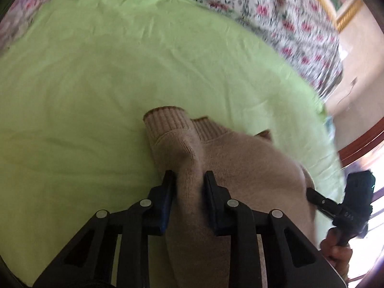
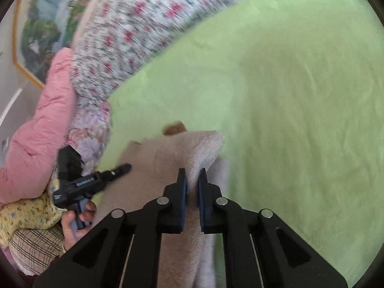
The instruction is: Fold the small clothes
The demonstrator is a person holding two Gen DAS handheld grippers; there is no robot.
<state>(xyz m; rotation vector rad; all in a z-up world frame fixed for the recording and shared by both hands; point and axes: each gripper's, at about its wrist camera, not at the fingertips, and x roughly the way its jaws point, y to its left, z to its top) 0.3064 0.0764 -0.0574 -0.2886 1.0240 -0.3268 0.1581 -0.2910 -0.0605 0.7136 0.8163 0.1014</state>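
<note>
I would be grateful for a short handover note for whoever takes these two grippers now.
Left gripper: shut on a fold of the beige sweater, near its ribbed cuffs.
Right gripper: shut on another bunched fold of the sweater.
The sweater lies on the green sheet, with the floral quilt behind it.
Done: both grips taken.
Left: make the fold, smooth it, release.

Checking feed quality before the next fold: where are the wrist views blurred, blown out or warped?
Left wrist: the floral quilt smears with motion, the window corner at lower right is blown out, the beige sweater near the left gripper stays fairly sharp. Right wrist: quilt and sweater edge blur, the green sheet bows with fisheye, the right gripper is crisp.
</note>
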